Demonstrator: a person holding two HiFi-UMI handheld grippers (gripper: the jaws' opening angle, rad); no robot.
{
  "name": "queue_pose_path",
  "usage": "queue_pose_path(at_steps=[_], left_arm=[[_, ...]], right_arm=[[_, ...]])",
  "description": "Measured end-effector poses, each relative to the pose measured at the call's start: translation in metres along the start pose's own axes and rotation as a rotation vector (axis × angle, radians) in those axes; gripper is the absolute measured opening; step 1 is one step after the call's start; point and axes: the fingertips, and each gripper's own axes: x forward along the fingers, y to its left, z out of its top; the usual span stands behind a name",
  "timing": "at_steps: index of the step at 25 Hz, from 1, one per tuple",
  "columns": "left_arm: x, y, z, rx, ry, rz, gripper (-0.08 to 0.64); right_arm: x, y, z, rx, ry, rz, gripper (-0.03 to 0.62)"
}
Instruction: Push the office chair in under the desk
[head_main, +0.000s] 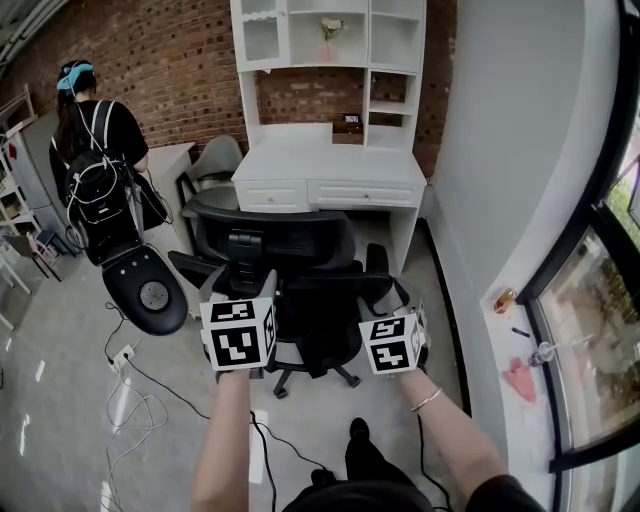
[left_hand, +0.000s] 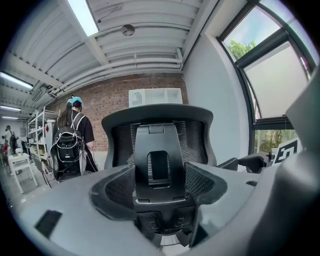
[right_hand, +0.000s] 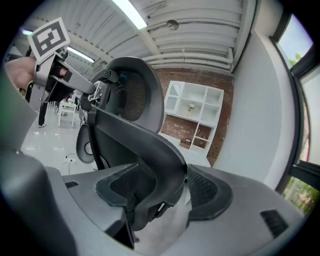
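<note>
A black office chair (head_main: 300, 260) stands with its back to me, in front of the white desk (head_main: 330, 165) with a hutch; its seat is outside the desk's knee space. My left gripper (head_main: 240, 300) is at the top of the chair's back. In the left gripper view its jaws stand open (left_hand: 160, 187) on either side of the chair's central back spine (left_hand: 160, 165). My right gripper (head_main: 395, 325) is at the back's right edge. There the curved backrest frame (right_hand: 155, 145) runs between the open jaws (right_hand: 162, 192), close to the right pad (right_hand: 210, 192).
A person with a backpack (head_main: 95, 165) stands at the left beside a black seat shell (head_main: 150, 290). A grey chair (head_main: 215, 160) sits left of the desk. Cables (head_main: 140, 400) and a power strip (head_main: 122, 355) lie on the floor. A white wall (head_main: 520, 150) and a window sill (head_main: 520, 375) close the right.
</note>
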Motion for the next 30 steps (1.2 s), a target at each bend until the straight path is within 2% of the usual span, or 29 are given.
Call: queue_pose_path(at_steps=[7,18,30], left_arm=[[0.01,-0.006,0.003,0.003,-0.013,0.011,0.293],[0.027,-0.014,0.009,-0.013,0.009,-0.044,0.304],[0.068,-0.026,0.019,-0.013,0.008,-0.009,0.304]], right_arm=[[0.013,-0.011,-0.001,-0.027,0.015,-0.047,0.276],[0.022,-0.024,0.0,-0.012,0.009,-0.086,0.276],[0.048,-0.053,-0.003,-0.02,-0.001,-0.105,0.276]])
